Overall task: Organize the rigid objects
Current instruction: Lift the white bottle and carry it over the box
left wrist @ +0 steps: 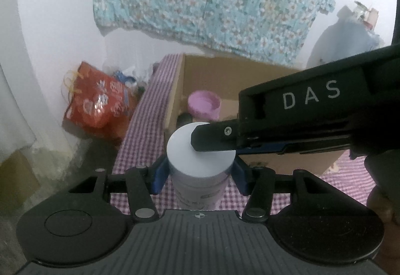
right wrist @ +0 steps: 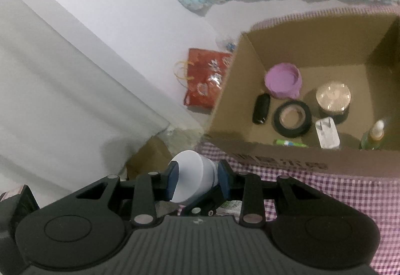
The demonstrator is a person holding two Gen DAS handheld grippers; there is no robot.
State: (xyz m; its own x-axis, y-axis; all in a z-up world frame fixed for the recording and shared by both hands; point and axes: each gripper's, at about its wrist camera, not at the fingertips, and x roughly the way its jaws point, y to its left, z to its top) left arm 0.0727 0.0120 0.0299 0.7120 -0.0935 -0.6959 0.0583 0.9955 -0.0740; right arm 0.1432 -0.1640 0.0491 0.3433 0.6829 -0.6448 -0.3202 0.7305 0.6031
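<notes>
Both claws clamped on the white jar (left wrist: 200,150): left claw (left wrist: 200,171) round the body, right claw (right wrist: 198,178) on the lid. Held above the checkered desk (left wrist: 145,125), just beside the cardboard box (right wrist: 275,150).

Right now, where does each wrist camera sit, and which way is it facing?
Left wrist: above the left gripper, looking along its fingers at the white jar, the cardboard box beyond; the right gripper crosses in.
Right wrist: above the right gripper, looking down into the cardboard box.
Shared: both grippers clamp the white jar; pink bowl, red bag.
</notes>
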